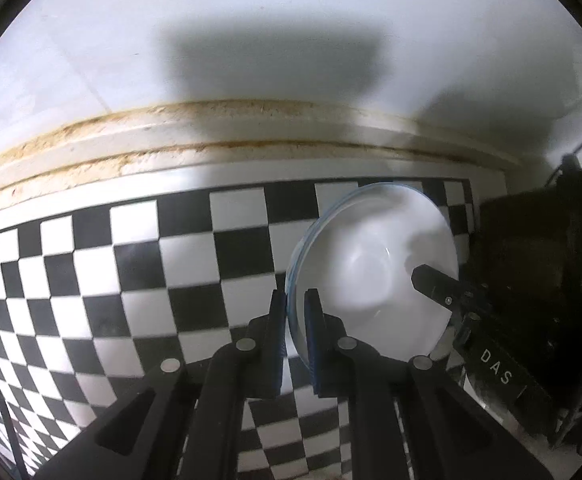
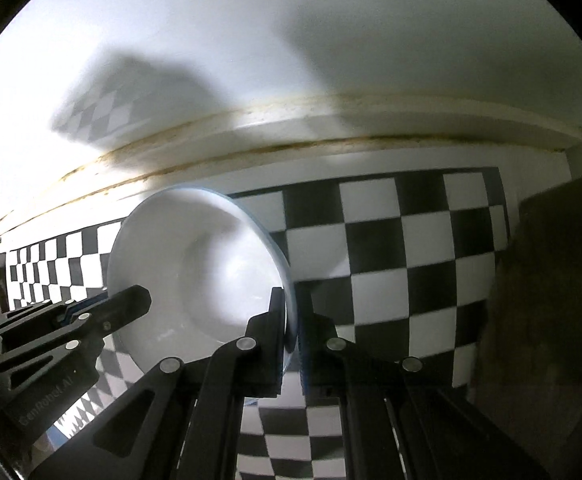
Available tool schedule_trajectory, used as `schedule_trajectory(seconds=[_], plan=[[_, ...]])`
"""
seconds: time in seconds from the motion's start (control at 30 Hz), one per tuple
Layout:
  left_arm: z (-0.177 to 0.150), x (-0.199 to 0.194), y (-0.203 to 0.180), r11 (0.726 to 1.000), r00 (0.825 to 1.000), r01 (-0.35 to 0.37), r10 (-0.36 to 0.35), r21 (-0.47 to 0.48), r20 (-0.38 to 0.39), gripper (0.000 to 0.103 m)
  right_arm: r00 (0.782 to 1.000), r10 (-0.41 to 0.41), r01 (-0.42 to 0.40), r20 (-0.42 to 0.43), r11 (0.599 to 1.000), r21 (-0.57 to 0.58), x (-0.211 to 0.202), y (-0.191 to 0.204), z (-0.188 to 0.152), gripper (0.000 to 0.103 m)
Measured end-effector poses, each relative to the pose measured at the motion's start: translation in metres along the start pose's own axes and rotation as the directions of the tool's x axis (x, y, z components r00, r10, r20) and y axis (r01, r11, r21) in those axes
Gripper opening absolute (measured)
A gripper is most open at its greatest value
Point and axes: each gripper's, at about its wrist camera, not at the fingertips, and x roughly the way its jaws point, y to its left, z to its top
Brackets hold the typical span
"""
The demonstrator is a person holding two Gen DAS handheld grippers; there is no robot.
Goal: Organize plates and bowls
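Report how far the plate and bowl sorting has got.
Done: nothing visibly stacked or put away in either view. In hand: one white bowl with a blue rim, pinched at opposite edges by the left claw and the right claw, both shut on its rim above the checkered mat. Left: setting this bowl somewhere; no other dishes or destination are visible, so the remainder cannot be judged.
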Motion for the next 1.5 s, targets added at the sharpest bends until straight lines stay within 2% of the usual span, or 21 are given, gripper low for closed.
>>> schedule_trajectory(seconds=[0.2, 0.47, 0.73, 1.0, 1.23, 1.5], plan=[[-0.039, -0.033, 0.004, 1.000, 1.000, -0.011, 0.010, 0.029, 0.026, 0.007, 0.999, 0.037, -0.036, 0.023, 0.999, -0.004, -0.025, 0.007, -0.038, 0.007], [-0.112, -0.072, 0.001, 0.996, 0.999, -0.016, 0.012, 0.089, 0.040, 0.007, 0.996, 0.066, -0.066, 0.058, 0.998, -0.001, -0.060, 0.017, -0.113, 0.007], [-0.180, -0.085, -0.015, 0.989, 1.000, -0.014, 0.011, 0.149, 0.020, 0.008, 0.991, 0.081, -0.083, 0.104, 0.996, 0.015, -0.103, 0.014, -0.205, 0.007], [-0.232, -0.096, -0.017, 0.980, 1.000, -0.029, 0.026, 0.198, 0.018, 0.008, 0.987, 0.125, -0.132, 0.103, 0.989, 0.064, -0.104, 0.011, -0.285, 0.007], [-0.258, -0.090, -0.019, 0.975, 1.000, -0.021, 0.023, 0.222, -0.008, 0.008, 0.987, 0.139, -0.146, 0.085, 0.985, 0.090, -0.096, 0.004, -0.317, 0.008], [-0.271, -0.060, -0.015, 0.973, 0.996, -0.021, 0.039, 0.230, -0.074, 0.008, 0.990, 0.130, -0.134, 0.046, 0.987, 0.093, -0.079, -0.001, -0.330, 0.008]])
